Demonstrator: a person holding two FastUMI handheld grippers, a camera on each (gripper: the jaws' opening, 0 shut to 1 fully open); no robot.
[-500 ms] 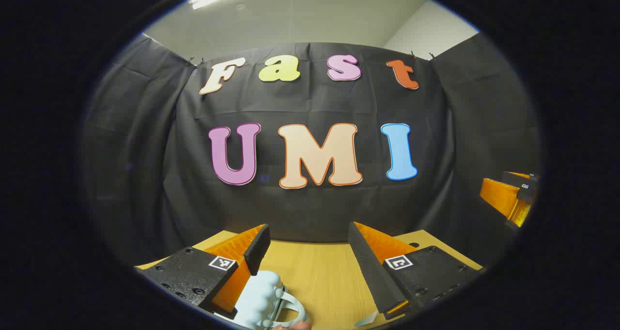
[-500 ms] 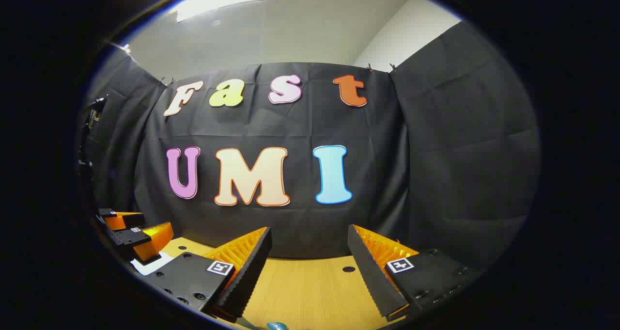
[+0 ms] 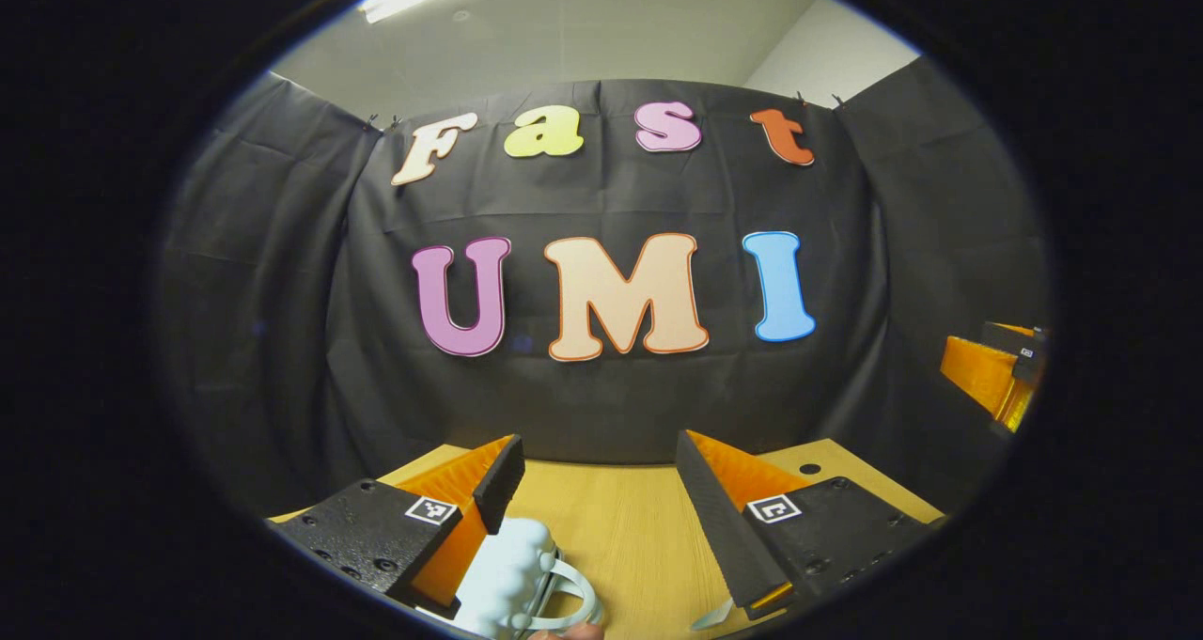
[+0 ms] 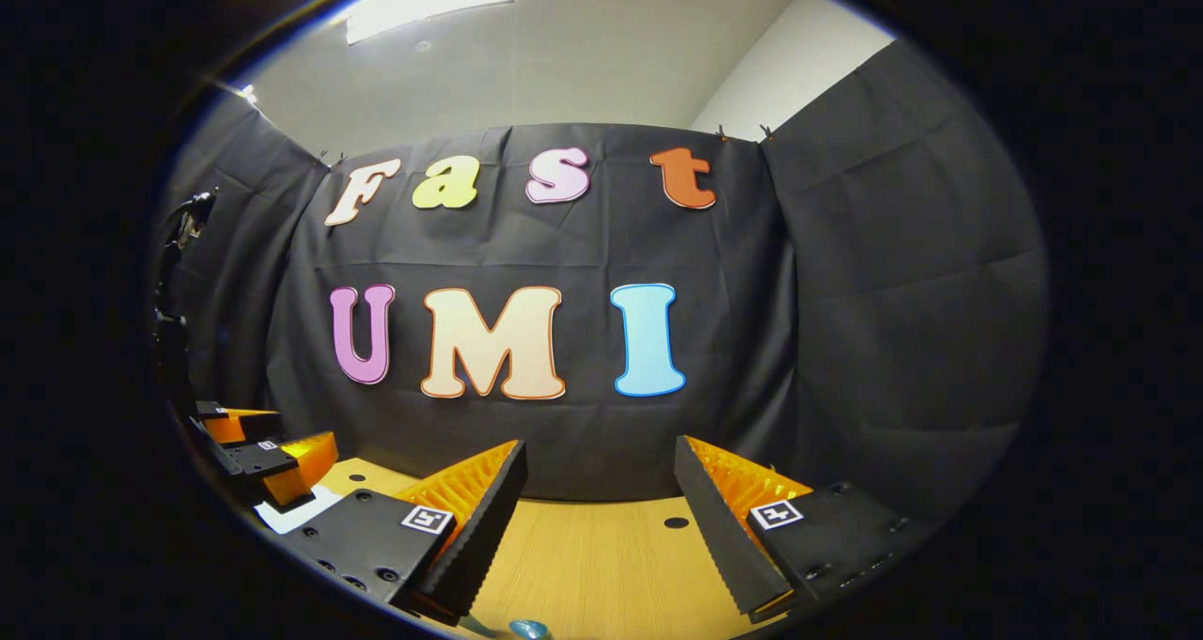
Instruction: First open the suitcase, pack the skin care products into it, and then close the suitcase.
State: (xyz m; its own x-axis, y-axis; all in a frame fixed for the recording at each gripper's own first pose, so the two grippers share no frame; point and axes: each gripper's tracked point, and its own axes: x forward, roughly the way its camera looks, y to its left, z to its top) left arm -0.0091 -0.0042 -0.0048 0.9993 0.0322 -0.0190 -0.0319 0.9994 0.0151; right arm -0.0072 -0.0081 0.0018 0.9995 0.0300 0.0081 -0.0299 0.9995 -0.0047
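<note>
In the left gripper view my left gripper [image 3: 599,452] hangs open over a wooden table [image 3: 620,537], with nothing between its fingers. Just below its left finger lies a pale blue, bumpy item with a loop handle [image 3: 517,574], apparently the small suitcase, cut off by the bottom edge. The other gripper [image 3: 996,372] shows at the far right. In the right gripper view my right gripper [image 4: 599,452] is also open and holds nothing. A small teal object [image 4: 531,630] peeks in at the bottom edge. The left gripper [image 4: 258,452] sits far left above something white [image 4: 291,511].
Black cloth walls [image 4: 846,339] close off the back and sides of the booth just behind the table's far edge. The tabletop [image 4: 601,555] has a small dark hole [image 4: 676,522] near the back. A fingertip [image 3: 564,632] shows at the bottom of the left gripper view.
The left gripper has shifted slightly, so a little more of the pale blue item shows under its left finger. The right gripper has barely moved. Both stay open.
</note>
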